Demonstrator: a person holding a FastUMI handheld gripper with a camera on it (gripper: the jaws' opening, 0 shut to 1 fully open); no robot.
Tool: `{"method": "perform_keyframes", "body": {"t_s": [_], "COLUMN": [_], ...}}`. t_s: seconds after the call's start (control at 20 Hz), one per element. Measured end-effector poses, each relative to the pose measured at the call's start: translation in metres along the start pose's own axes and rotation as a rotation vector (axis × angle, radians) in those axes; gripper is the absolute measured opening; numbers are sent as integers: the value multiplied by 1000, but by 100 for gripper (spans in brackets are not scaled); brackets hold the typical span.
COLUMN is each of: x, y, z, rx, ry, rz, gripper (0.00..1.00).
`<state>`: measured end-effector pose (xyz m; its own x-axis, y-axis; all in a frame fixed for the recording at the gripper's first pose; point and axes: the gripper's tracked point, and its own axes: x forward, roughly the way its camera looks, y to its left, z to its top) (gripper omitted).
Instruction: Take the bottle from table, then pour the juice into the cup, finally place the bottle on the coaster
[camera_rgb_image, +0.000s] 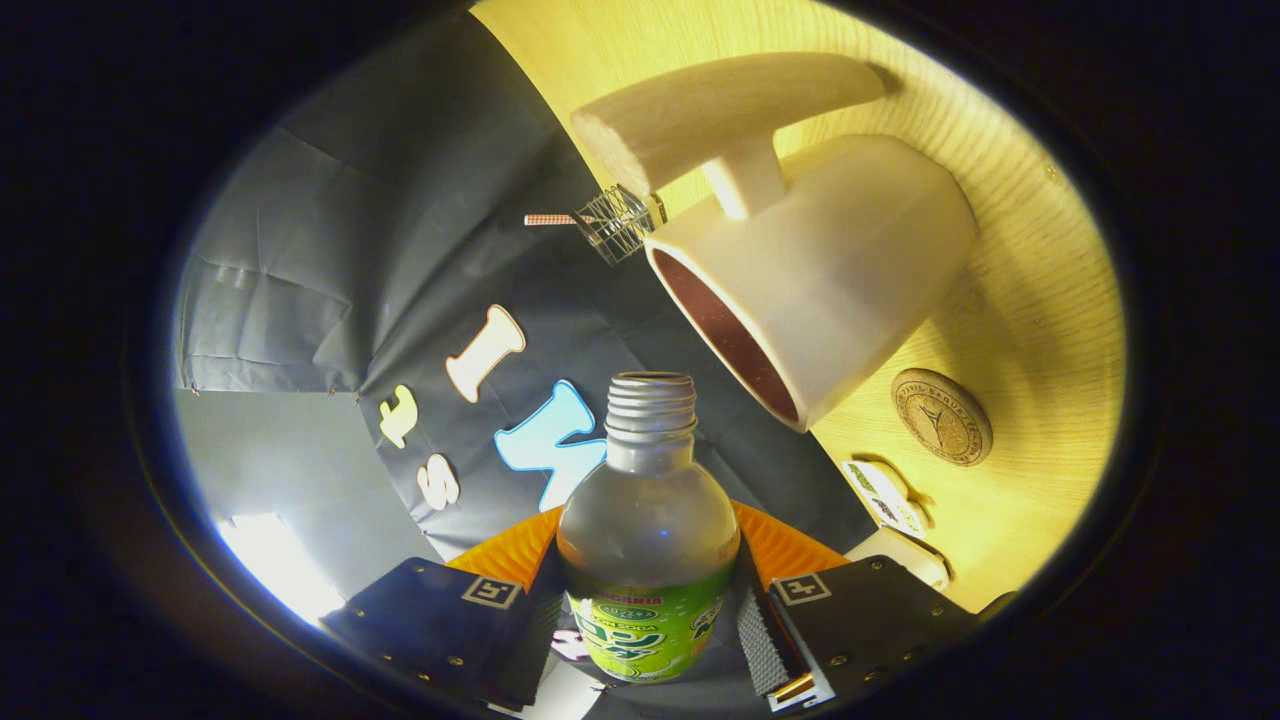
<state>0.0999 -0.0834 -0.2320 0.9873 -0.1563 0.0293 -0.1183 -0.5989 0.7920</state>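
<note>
Bottle sits clamped between the two fingers of the gripper, both pressing on its sides at the green label. It is clear plastic, uncapped, with a threaded neck pointing away from the fingers. The label carries green and white print; the writing is too small and curved to read with confidence. The view is strongly tilted, so the wooden table rises on the right. Just beyond the bottle's mouth and to its right stands a white cup with a large pale wooden handle and a dark red inside; its opening faces the bottle neck. Near the cup lies a round cork coaster, stamped with ring lettering that cannot be made out. A small wire basket sits farther off.
</note>
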Motion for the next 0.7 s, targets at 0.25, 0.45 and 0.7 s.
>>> {"method": "perform_keyframes", "body": {"t_s": [0.25, 0.45, 0.7], "x": [-3, -5, -9], "y": [-9, -8, -4], "z": [1, 0, 5], "rx": [-89, -202, -449], "ry": [10, 28, 45], "rz": [-66, -102, -134], "gripper": [76, 76, 76]}}
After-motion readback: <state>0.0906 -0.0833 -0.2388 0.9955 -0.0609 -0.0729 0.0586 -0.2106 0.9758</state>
